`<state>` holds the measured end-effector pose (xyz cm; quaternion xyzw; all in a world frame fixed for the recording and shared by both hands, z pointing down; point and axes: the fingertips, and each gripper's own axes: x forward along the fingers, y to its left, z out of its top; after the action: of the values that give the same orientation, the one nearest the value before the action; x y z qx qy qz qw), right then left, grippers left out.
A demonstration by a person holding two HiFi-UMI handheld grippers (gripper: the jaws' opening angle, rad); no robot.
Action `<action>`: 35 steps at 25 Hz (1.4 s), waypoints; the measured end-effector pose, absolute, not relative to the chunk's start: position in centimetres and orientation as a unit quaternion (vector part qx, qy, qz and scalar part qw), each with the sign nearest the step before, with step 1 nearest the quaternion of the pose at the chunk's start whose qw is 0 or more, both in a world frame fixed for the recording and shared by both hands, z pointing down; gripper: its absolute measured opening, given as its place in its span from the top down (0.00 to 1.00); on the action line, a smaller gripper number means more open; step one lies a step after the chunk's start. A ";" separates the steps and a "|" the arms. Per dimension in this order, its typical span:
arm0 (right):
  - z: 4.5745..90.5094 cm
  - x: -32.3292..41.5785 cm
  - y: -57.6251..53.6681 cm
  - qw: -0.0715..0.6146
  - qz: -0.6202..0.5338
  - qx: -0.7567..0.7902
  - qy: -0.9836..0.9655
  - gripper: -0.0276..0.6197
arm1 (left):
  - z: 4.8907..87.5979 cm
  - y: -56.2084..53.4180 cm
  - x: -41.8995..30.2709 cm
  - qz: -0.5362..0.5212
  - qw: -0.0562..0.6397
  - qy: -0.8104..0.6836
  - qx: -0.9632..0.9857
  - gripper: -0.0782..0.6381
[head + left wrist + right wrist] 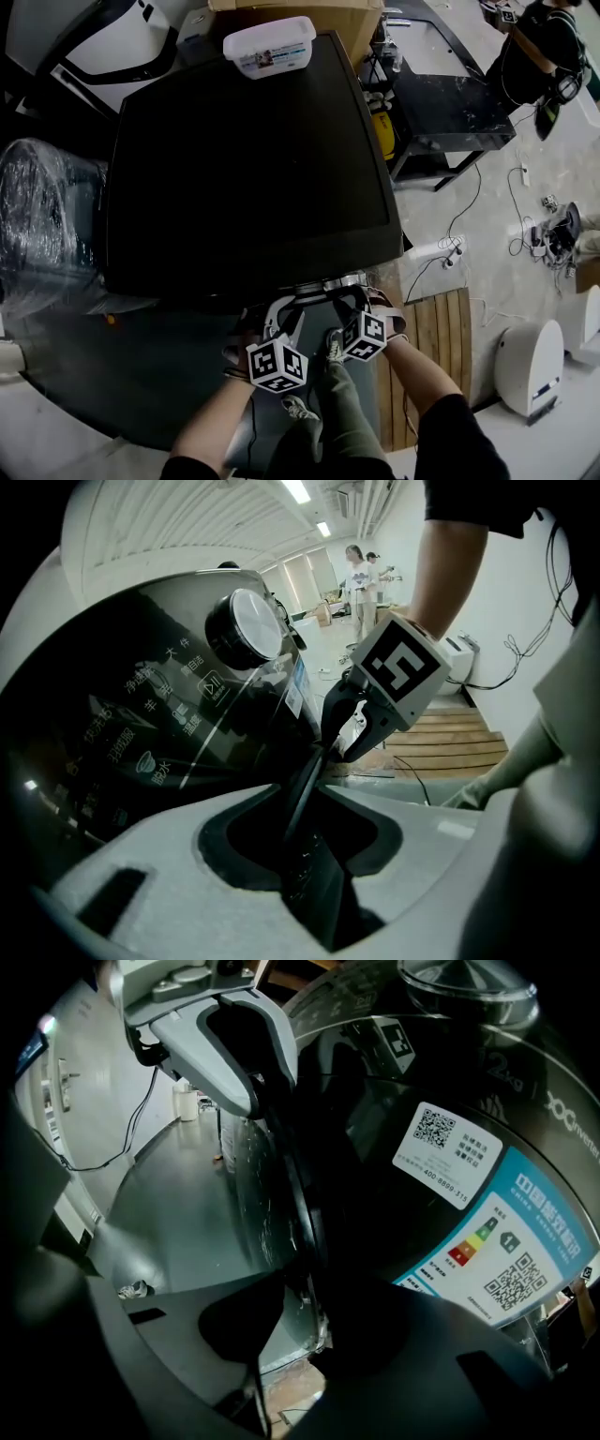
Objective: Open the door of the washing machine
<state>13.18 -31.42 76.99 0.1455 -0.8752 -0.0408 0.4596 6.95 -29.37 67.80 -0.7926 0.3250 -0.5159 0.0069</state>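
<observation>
Left gripper (300, 789): jaws pressed together on the thin dark rim of the door, seen edge-on in the left gripper view; held at the machine's front, low in the head view (284, 317).
Right gripper (314, 1283): jaws likewise pinched on the same rim, just beside the left gripper, the two facing each other across the edge (352, 302).
Door (298, 1194): at the front of the washing machine, its curved rim running up between both pairs of jaws; a chrome sliver of it shows under the top's front edge (328, 283).
Front panel: a round dial (246, 625) and pale printed symbols; nearer the right gripper, a white QR sticker (436, 1152) and a blue energy label (539, 1241).
Washing machine (253, 159): wide black top, seen from above.
White lidded tub (270, 47): resting at the top's far edge.
Wooden slats (441, 328): on the floor to the right.
Black table (441, 94): farther off, beyond the machine's right corner.
</observation>
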 end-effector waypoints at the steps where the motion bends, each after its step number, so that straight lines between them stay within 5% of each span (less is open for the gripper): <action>1: 77.2 13.4 -30.6 0.462 -0.040 0.134 -0.876 0.76 | 67.9 -28.8 7.1 -0.518 0.004 0.316 -0.795 0.72; 14: 78.0 13.4 -11.0 0.439 0.038 0.227 -0.868 0.79 | 68.6 -13.0 7.1 -0.526 0.064 0.273 -0.803 0.63; 22: 77.1 11.1 -2.6 0.451 0.086 0.212 -0.863 0.68 | 69.0 -5.8 4.0 -0.553 0.076 0.286 -0.779 0.58; 30: 74.6 9.0 6.1 0.446 0.100 0.182 -0.870 0.67 | 69.2 1.1 -1.1 -0.575 0.050 0.325 -0.749 0.53; 35: 72.6 8.2 9.4 0.440 0.099 0.173 -0.876 0.67 | 69.6 5.2 -6.2 -0.547 -0.057 0.401 -0.732 0.53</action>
<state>8.18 9.41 72.62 0.1726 -0.8757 0.0989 0.4401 -6.19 5.22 69.65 -0.7323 0.4010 -0.5475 -0.0567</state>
